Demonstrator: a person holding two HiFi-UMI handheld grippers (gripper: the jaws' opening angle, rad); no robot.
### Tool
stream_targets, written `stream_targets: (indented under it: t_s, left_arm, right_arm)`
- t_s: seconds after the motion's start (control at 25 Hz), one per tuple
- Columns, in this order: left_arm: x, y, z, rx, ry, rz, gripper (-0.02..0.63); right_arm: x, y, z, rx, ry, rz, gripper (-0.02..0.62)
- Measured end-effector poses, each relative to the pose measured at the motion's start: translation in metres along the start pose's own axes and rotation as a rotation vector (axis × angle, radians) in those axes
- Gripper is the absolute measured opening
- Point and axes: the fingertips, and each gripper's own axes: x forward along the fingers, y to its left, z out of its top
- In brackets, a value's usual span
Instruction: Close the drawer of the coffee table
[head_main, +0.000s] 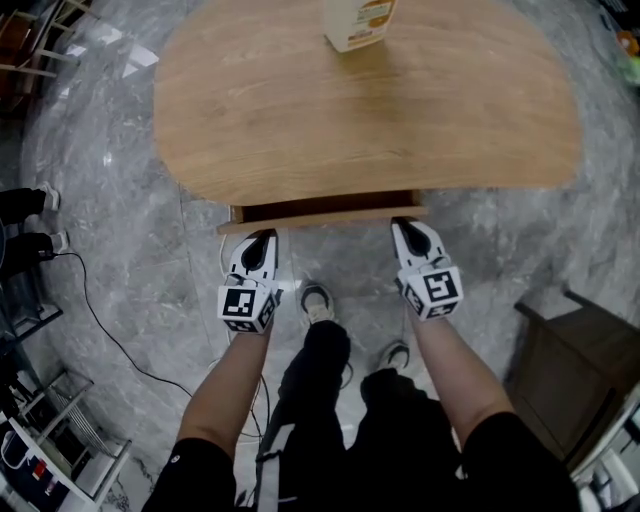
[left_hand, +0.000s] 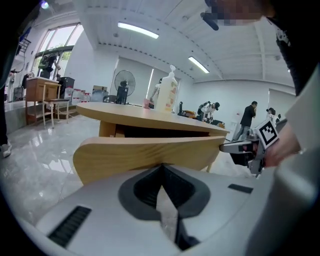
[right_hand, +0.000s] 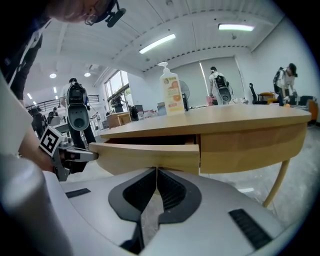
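Found the left gripper (head_main: 258, 238) clenched, jaws pressed flat together on nothing, tips up against the left end of the front of the drawer (head_main: 320, 218). Found the right gripper (head_main: 408, 226) clenched just the same and empty, tips set against the right end of that front, near its square corner. Saw both pointing away from the body and slightly downward, each with a marker cube (head_main: 247, 307) at its wrist end and a bare forearm (head_main: 235, 385) behind. Straight ahead of both pairs of tips: the drawer, standing partly out of the coffee table (head_main: 400, 120), with a dark gap between its curved front and the tabletop edge above. Beyond the drawer, noted the rounded light-wood top and, at its far side, well apart from both grippers, an upright pump bottle (head_main: 358, 22) with an orange label. Beneath the grippers, saw grey marbled floor (head_main: 150, 250), with two shoes (head_main: 317, 302) behind and between them, and a black cable (head_main: 100, 318) trailing off on the left gripper's outer side. Back from the right gripper, on its outer side, made out a dark wooden piece of furniture (head_main: 570, 370). Far past the table, in the left gripper view, picked out a standing fan (left_hand: 124, 82), ceiling strip lights (left_hand: 138, 30) and several people (left_hand: 247, 116), too small for detail.
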Motion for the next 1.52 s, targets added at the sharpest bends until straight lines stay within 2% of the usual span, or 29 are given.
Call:
stream_targets:
  t_s: [0.32,0.52,0.8,1.0,1.12,1.28,1.52]
  left_arm:
    - [0.026,0.013,0.019,0.033,0.0,-0.066,0.007]
    - [0.044,0.028,0.035,0.032,0.028,-0.034,0.006]
    - [0.058,0.039,0.045,0.014,0.022,-0.028,0.006]
    - [0.06,0.039,0.046,0.034,0.022,-0.011,0.008]
    - [0.051,0.035,0.039,0.017,0.041,-0.008,0.008]
    - [0.025,0.013,0.014,0.028,0.085,-0.044,0.008]
    - [-0.03,-0.032,-0.003,-0.058,0.097,-0.053,0.008]
  right_arm:
    - [0.031,-0.017,0.02,-0.026,-0.026,-0.071,0.014]
    - [0.05,-0.029,0.032,-0.01,-0.041,-0.115,0.014]
    - [0.064,-0.033,0.045,-0.044,-0.045,-0.094,0.014]
    - [0.064,-0.031,0.05,-0.051,-0.069,-0.071,0.014]
    - [0.052,-0.024,0.045,-0.036,-0.054,-0.063,0.014]
    - [0.015,0.003,0.034,-0.042,-0.007,-0.007,0.015]
    - [-0.054,0.04,0.032,0.027,-0.015,0.059,0.015]
